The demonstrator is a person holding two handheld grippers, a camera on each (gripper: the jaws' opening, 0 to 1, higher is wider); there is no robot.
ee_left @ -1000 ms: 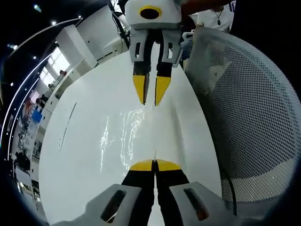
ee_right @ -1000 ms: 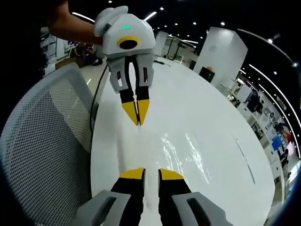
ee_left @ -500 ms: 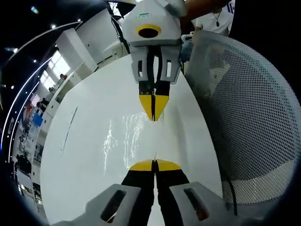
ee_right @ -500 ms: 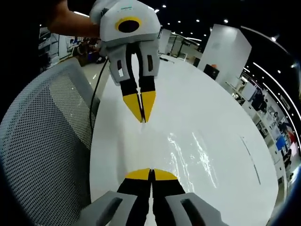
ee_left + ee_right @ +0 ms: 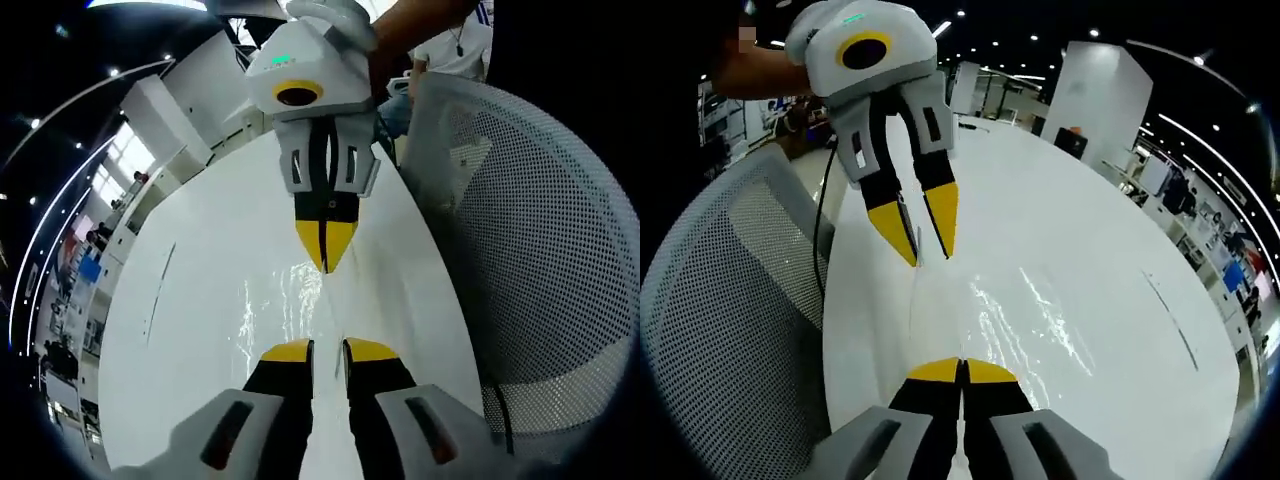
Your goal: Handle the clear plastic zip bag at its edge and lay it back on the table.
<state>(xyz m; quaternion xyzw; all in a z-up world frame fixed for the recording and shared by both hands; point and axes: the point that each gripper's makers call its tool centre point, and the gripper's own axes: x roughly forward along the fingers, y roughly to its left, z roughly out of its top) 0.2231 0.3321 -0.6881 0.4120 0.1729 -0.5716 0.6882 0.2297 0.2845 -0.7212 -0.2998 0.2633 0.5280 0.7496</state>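
The left gripper [image 5: 327, 348] has its jaws spread apart, its hold let go, while the right gripper [image 5: 962, 368] has its yellow tips pressed together on the near edge of the clear plastic zip bag [image 5: 1015, 320], which lies flat and glinting on the white table [image 5: 1090, 250] between the two tools. By my judgement the bag is nearly laid back, with only the right tool's release left. A mesh chair [image 5: 520, 220] stands just beside the table, clear of the bag, and nothing blocks the way.

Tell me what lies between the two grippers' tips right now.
The clear plastic zip bag spans that stretch on the white table: right gripper shut on its near edge, left gripper open at the far edge, as the right gripper view shows.
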